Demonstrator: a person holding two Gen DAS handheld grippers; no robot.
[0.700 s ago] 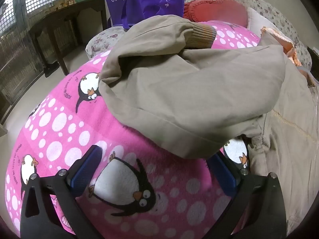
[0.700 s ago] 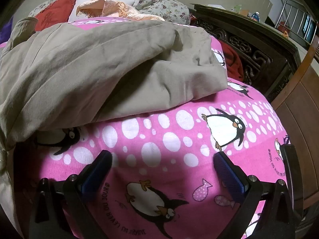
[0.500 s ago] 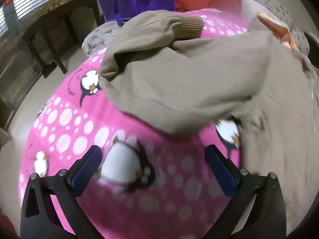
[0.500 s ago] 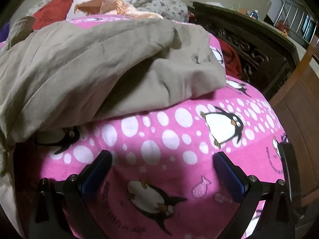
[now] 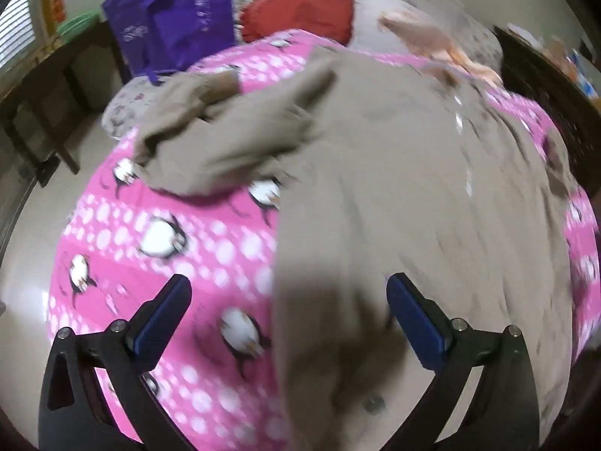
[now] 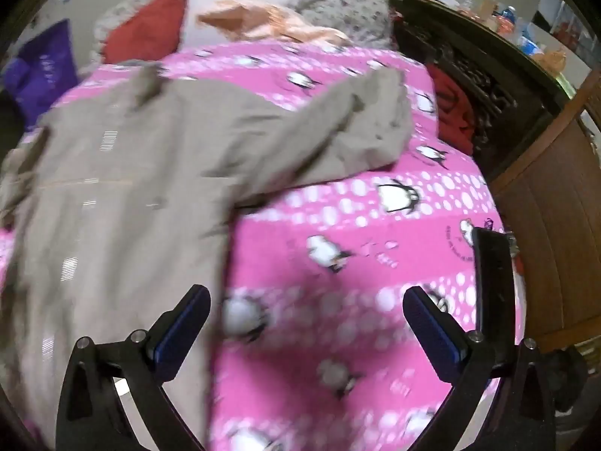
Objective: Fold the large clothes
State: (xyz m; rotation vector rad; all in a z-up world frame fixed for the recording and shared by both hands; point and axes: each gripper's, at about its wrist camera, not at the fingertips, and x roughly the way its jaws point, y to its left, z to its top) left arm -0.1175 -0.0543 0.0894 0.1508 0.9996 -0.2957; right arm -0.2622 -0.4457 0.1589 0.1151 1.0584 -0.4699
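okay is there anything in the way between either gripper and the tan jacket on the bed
Nothing visible. The left gripper is open right over the tan jacket, whose edge lies between its fingers. The right gripper is open above bare pink penguin blanket, with the jacket's edge beside its left finger.

Jacket [image 5: 405,195]: motion-blurred in both views; its near hem ran off the bottom edge of the left view, and its left side was cut by the right view's edge.
Blanket [image 6: 338,225]: penguin print smeared; the middle was hidden under the jacket.
Purple bag [image 5: 176,26]: lettering too blurred to read; top cut off.
Shelf clutter [image 6: 518,26]: too small and blurred to tell.
Left tool [image 5: 287,323]: finger bases cut by the bottom edge.
Right tool [image 6: 306,332]: likewise cut off below.
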